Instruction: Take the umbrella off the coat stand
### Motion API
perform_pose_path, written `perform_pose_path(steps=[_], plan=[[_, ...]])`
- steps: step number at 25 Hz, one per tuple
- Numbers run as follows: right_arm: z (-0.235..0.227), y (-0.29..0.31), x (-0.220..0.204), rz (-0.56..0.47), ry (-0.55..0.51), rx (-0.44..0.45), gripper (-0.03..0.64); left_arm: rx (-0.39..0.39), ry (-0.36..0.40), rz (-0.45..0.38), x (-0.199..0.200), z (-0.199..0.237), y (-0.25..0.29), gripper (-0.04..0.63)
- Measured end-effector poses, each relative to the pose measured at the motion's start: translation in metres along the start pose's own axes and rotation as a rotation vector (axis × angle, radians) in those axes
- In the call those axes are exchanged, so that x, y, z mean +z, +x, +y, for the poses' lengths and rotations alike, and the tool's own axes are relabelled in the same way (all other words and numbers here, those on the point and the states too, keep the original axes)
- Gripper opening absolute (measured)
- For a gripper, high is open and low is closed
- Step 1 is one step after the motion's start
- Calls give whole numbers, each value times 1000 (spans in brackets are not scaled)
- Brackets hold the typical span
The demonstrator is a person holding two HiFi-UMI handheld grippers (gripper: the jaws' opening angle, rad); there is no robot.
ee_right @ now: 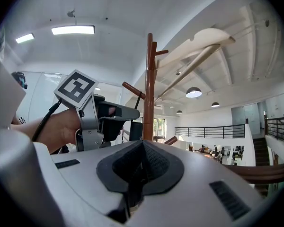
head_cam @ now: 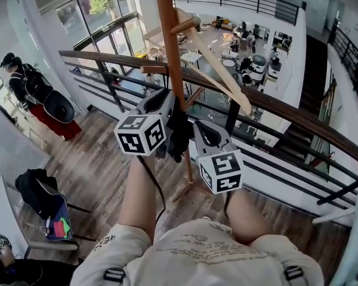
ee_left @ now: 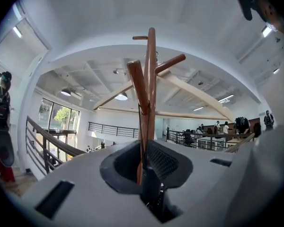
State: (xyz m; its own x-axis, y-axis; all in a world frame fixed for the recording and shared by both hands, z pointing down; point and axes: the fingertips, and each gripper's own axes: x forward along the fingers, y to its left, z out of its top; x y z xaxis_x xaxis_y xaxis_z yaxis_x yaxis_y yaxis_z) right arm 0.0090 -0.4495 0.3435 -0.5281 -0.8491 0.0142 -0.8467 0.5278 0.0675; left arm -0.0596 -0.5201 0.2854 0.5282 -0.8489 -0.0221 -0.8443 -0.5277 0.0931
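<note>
A tall wooden coat stand [head_cam: 170, 52] with angled pegs rises in front of me. A folded black umbrella [head_cam: 179, 133] hangs against its pole. In the left gripper view a thin cord [ee_left: 140, 126] runs from the umbrella [ee_left: 150, 186] up to a peg [ee_left: 138, 82]. My left gripper [head_cam: 170, 111] is shut on the umbrella's top end [ee_right: 136, 130], right beside the pole [ee_right: 149, 89]. My right gripper [head_cam: 197, 128] is just right of the umbrella. Its jaws [ee_right: 141, 148] are shut, with nothing visible between them, and point up at the stand.
A curved wooden railing with black bars [head_cam: 286, 109] runs just behind the stand, with an open lower floor beyond it. A person with a backpack [head_cam: 30, 88] stands at the far left. A chair holding a black bag [head_cam: 45, 204] sits at the lower left.
</note>
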Motion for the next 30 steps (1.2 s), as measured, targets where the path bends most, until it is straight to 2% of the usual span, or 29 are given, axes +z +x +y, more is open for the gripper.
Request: perform_pose_path(steps=[3,6,15,30], plan=[[-5,-1,2,-1,1,-11,3,16,28,17,1,0,1,16],[-8,-3,2,-1,4,-20,3,31,60,24,2,-1,1,12],[-8,0,2,-6,18,-27,3,23,43,19,4,2,-1,11],[4,3,2,-5,21,-3,3,84,70,-131,63,12,-46,9]])
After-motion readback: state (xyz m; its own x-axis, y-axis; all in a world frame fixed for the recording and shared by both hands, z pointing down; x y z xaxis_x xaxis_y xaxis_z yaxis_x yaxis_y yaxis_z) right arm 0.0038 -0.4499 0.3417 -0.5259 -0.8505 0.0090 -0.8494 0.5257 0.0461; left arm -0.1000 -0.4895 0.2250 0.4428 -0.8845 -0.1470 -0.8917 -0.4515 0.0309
